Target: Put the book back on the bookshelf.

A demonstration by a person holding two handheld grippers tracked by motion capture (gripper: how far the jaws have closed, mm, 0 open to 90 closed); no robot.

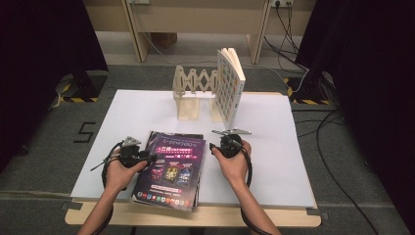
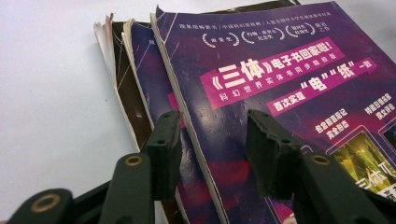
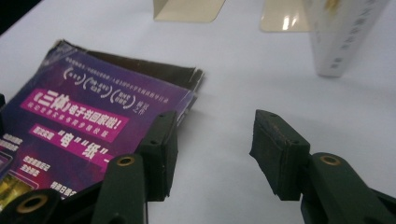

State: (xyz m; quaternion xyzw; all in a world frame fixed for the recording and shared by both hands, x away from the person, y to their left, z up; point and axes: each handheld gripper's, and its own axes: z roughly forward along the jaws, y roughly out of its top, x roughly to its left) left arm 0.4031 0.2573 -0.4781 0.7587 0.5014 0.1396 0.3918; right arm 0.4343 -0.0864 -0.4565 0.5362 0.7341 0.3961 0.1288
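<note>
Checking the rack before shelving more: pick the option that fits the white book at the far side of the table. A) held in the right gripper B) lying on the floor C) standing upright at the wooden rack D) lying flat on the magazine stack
C: the white book stands upright at the right end of the wooden rack, apart from both grippers.

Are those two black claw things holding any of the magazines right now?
No. The left gripper has open jaws straddling the top magazine's edge; the right gripper is open over the white table.
</note>
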